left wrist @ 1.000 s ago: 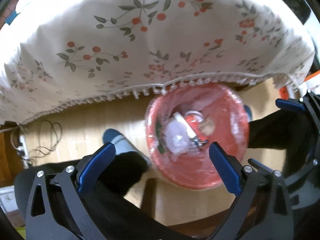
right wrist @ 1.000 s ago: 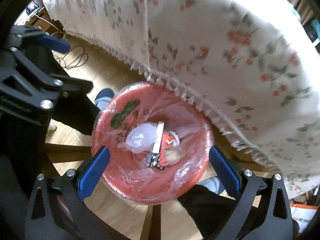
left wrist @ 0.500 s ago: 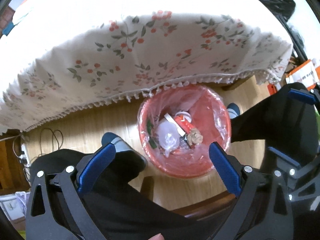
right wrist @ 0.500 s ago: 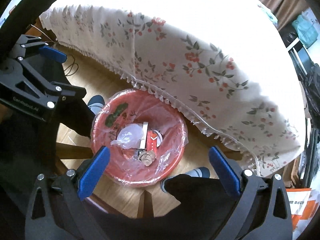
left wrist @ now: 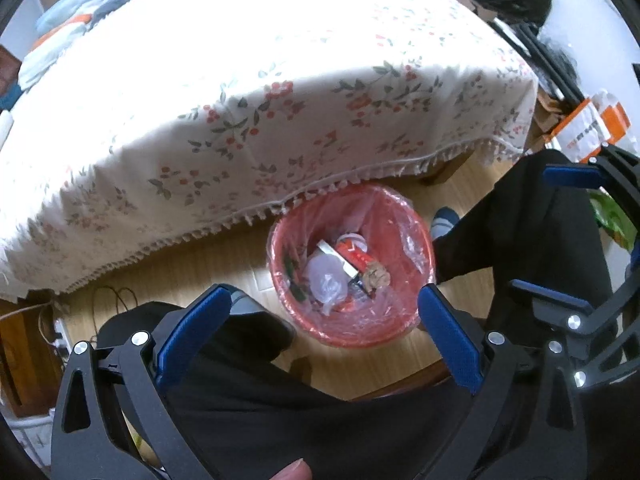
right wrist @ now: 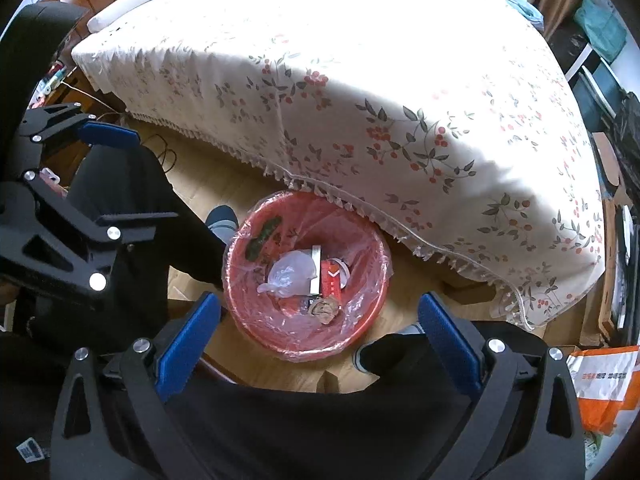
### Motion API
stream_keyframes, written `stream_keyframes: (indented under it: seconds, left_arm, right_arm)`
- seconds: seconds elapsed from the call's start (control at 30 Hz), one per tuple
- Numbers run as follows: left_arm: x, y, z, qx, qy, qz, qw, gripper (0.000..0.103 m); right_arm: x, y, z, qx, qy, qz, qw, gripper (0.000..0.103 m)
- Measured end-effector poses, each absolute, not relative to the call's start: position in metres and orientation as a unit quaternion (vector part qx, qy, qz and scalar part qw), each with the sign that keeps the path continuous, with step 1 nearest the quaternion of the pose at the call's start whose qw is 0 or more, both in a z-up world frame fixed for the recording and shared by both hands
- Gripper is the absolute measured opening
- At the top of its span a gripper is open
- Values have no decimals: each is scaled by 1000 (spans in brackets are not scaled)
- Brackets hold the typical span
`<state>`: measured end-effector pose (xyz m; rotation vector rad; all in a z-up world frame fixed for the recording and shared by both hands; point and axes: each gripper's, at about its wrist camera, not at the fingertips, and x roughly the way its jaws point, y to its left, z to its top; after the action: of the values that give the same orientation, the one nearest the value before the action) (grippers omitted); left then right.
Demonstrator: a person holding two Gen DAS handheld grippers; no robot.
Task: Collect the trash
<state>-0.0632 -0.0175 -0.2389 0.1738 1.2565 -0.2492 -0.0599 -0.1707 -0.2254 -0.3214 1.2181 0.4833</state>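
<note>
A red trash bin (left wrist: 416, 240) lined with clear plastic stands on the wooden floor, half under the table edge; it also shows in the right wrist view (right wrist: 374, 308). Inside lie a crumpled white plastic bag (left wrist: 324, 276), a red packet (left wrist: 354, 254) and a brown crumpled scrap (left wrist: 376, 276). My left gripper (left wrist: 324, 320) is open and empty, high above the bin. My right gripper (right wrist: 318, 324) is open and empty, also high above it. Each gripper shows at the side of the other's view.
A table with a white floral cloth (left wrist: 240, 100) with a fringe hangs over the bin's far side. The person's dark-trousered legs (left wrist: 540, 220) and socked feet flank the bin. Cables (left wrist: 116, 296) lie on the floor at left. Orange-white packages (right wrist: 600, 384) sit at right.
Both grippers have risen away from the bin, which now looks smaller and farther. More of the tabletop has come into view. Both stay open and empty.
</note>
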Motion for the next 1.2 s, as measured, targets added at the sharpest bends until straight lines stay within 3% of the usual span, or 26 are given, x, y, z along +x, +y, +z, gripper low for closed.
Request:
stream_keyframes:
  seconds: [1.2]
  left_arm:
    - [-72,-24,-236,97,589,-119,793,97]
  right_arm:
    - [-64,-175,-225,-138,576,219,775,98]
